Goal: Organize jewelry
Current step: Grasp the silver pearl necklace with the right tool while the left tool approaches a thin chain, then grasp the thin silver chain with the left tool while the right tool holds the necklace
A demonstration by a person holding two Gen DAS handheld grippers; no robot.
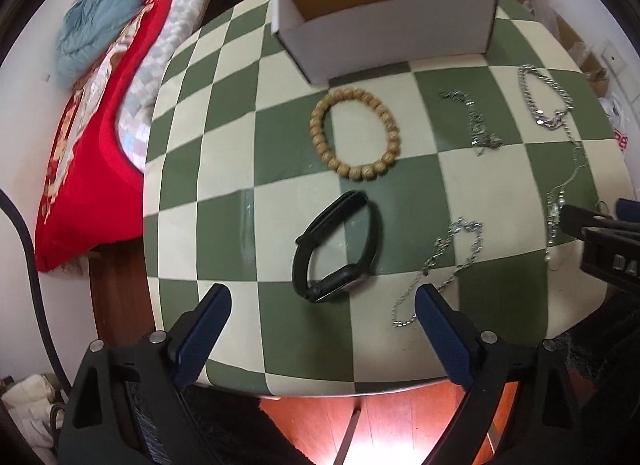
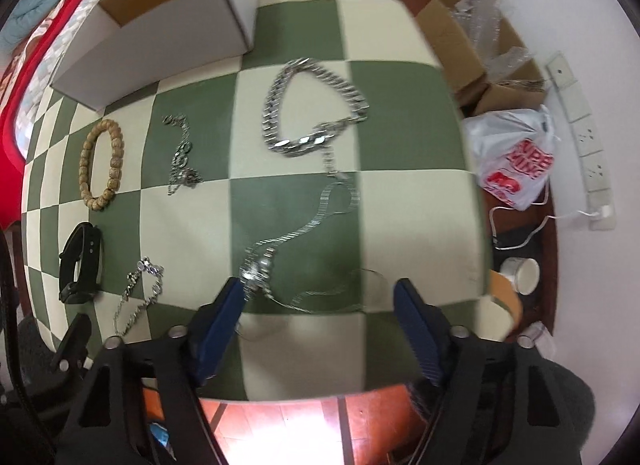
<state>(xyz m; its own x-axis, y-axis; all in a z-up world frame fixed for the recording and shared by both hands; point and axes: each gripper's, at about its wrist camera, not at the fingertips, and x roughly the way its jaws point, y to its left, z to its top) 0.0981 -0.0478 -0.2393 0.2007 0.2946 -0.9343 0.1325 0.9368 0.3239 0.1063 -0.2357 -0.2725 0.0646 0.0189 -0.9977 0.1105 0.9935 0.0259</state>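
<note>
Right gripper [image 2: 320, 293] gapes wide, pendant necklace [image 2: 256, 267] touching its left finger.

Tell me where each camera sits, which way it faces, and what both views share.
Left wrist: behind the open left gripper, above the table's near edge, facing the watch, bead bracelet and box; the right gripper shows at the right edge.
Right wrist: behind the open right gripper, facing the thin necklace and heavy chain.
Shared: checkered table, box, bracelet, watch, chains.
</note>
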